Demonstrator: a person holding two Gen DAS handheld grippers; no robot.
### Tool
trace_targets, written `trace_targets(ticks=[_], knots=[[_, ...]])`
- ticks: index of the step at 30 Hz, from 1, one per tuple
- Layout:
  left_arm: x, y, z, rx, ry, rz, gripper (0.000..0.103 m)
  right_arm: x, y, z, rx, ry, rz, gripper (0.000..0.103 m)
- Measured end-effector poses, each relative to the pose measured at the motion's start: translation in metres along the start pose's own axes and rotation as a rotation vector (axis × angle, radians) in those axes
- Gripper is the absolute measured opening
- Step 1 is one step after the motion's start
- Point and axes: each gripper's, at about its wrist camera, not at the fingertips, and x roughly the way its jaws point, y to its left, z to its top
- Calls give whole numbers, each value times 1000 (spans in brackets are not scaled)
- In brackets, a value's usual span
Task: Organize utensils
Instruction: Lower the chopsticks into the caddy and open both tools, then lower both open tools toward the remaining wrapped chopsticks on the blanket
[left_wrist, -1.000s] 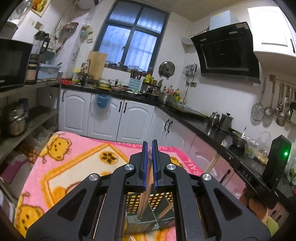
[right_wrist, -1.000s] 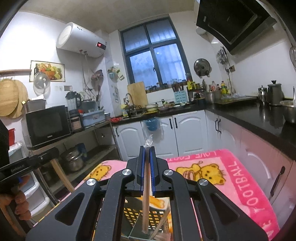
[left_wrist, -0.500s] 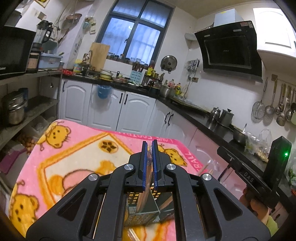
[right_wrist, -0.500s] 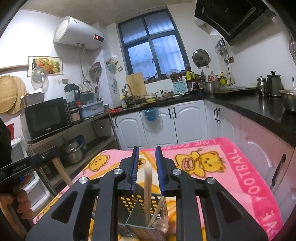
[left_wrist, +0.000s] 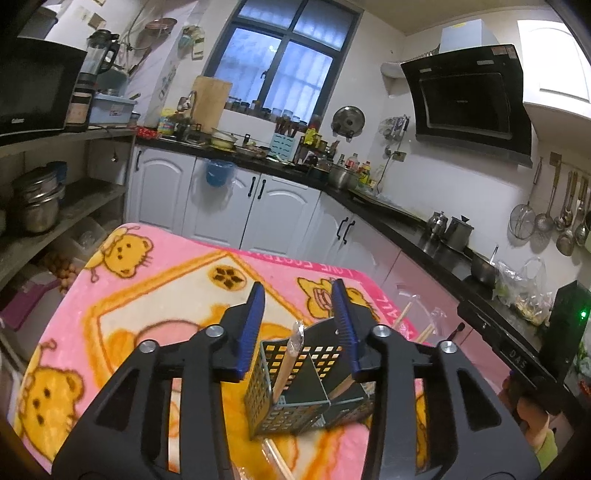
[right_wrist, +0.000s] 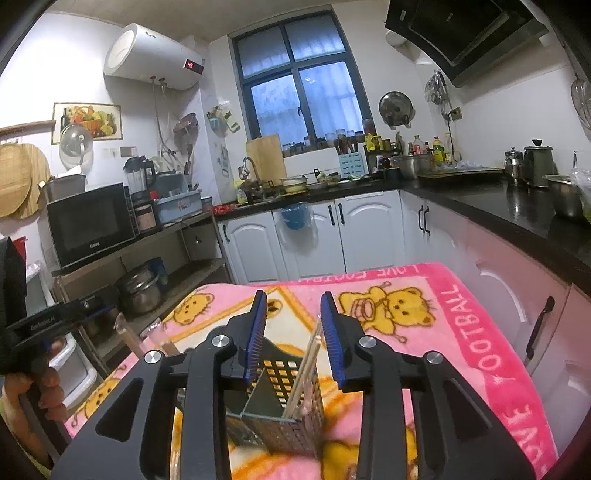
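Note:
A dark perforated utensil holder (left_wrist: 284, 391) stands on the pink bear blanket (left_wrist: 155, 295). In the left wrist view a plastic-wrapped pair of chopsticks (left_wrist: 290, 358) stands in its near compartment. My left gripper (left_wrist: 297, 291) hangs over it with its jaws opening, and the pads are clear of the chopsticks. Another wooden stick (left_wrist: 345, 386) leans in the right compartment. In the right wrist view bare wooden chopsticks (right_wrist: 308, 363) lean in the holder (right_wrist: 280, 395). My right gripper (right_wrist: 292, 299) is opening around them, and they stand close to the right pad.
The blanket's far and right edges drop off toward white cabinets (right_wrist: 354, 236) and a black counter (right_wrist: 517, 206). A shelf with pots (left_wrist: 37, 206) stands to the left. A loose wrapped chopstick (left_wrist: 279, 459) lies in front of the holder. A hand (right_wrist: 33, 391) holds the other gripper.
Both grippers were shut on chopsticks over the holder. Both have spread their jaws and let go, the right one first. The chopsticks now stand in the holder. Both views have dipped slightly.

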Motion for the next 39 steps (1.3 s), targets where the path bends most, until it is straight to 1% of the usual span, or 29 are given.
trace_targets(ticks=[1, 2, 7, 8, 10, 13, 15, 21, 25, 30, 39], knots=[[-2, 0, 0, -1, -2, -1, 40, -2, -1, -1, 2, 3, 1, 31], [-3, 1, -1, -1, -4, 0, 43, -3, -2, -2, 3, 6, 1, 33], [-15, 1, -1, -9, -21, -1, 68, -10, -3, -5, 1, 11, 1, 36], [-18, 2, -1, -11, -26, 1, 70, -13, -4, -6, 4, 14, 1, 37], [-25, 3, -1, -16, -40, 11, 85, -17, -6, -11, 7, 17, -1, 39], [-33, 4, -4, -20, -44, 13, 90, -24, -9, -18, 10, 26, 1, 42], [-36, 4, -6, -26, -38, 17, 92, -29, -9, -22, 11, 30, 1, 45], [-44, 5, -19, -24, -19, 28, 92, -37, -7, -35, -6, 64, 8, 49], [-47, 4, -31, -26, 2, 29, 92, -42, -3, -42, -19, 82, 15, 50], [-50, 5, -48, -35, 30, 29, 92, -49, 3, -49, -26, 95, 30, 54], [-50, 10, -75, -51, 87, 46, 92, -52, 7, -67, -23, 140, 44, 57]])
